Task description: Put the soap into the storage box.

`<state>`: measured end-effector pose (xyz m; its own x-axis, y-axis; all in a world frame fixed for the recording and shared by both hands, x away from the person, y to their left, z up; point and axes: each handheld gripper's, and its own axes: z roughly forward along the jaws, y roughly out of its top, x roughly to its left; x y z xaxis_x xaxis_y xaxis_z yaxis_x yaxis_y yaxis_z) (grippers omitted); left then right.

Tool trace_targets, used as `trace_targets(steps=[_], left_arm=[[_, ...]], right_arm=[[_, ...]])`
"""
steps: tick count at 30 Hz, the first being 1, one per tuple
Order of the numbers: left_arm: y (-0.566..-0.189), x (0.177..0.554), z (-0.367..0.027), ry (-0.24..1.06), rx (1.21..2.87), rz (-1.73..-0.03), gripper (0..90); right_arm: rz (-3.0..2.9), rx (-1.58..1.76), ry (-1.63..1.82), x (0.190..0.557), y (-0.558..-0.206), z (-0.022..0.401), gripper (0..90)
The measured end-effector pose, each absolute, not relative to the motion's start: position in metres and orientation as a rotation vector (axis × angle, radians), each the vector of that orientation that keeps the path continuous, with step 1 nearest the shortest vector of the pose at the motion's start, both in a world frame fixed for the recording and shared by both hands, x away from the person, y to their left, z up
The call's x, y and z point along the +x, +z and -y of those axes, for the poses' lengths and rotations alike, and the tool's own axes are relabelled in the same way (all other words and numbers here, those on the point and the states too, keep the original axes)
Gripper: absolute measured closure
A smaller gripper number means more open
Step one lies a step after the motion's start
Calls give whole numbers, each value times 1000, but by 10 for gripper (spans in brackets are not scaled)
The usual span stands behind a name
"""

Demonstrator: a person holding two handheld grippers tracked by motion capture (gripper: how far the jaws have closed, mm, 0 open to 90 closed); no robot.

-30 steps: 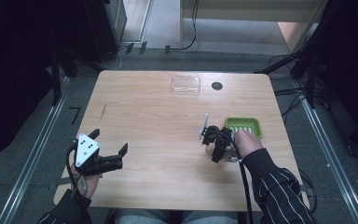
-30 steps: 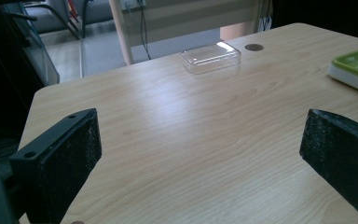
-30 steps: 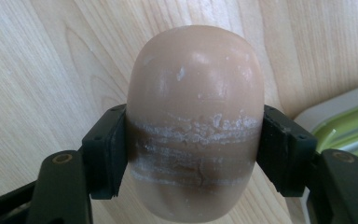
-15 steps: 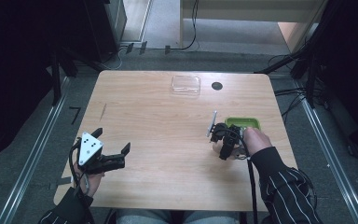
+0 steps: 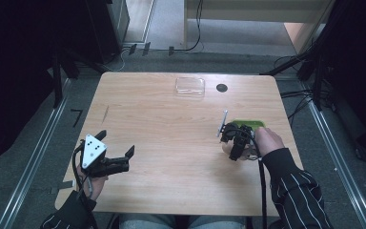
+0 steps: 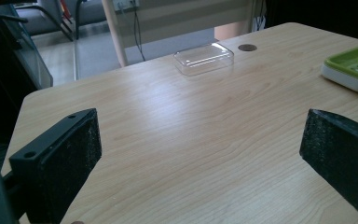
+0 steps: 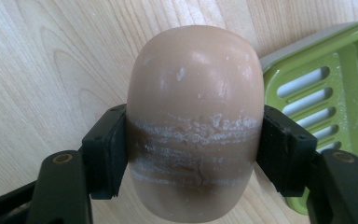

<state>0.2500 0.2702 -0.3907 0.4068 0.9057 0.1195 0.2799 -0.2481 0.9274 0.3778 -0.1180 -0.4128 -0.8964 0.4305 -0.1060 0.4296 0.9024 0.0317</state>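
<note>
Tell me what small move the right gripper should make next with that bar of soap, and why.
Probably carry the soap a little further sideways until it is over the green soap dish, then lower it. The right gripper is shut on the soap, which hangs beside the dish's edge, above bare table, and the slotted tray looks empty.

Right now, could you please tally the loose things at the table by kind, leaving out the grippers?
Soap bar: 1
Green soap dish: 1
Clear plastic lid: 1
Total: 3
</note>
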Motion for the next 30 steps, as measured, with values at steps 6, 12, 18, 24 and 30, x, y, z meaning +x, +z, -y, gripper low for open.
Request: trace_targets(steps=[6,12,18,24,30], left_arm=[[-391,251,-270,862,1754,-1032,0],[-390,253,-266,854,1757,-1021,0],[-391,258,-261,841,1764,-1004,0],[-391,260,-257,835,1772,-991,0],[-391,261,-256,831,1775,-990,0]], right_arm=[[-2940,691,21,382,-408,123,336],[-2932,693,25,384,-404,129,335],[-2918,704,32,386,-400,138,335],[-2910,717,33,387,-399,147,335],[-2898,715,28,392,-396,153,335]])
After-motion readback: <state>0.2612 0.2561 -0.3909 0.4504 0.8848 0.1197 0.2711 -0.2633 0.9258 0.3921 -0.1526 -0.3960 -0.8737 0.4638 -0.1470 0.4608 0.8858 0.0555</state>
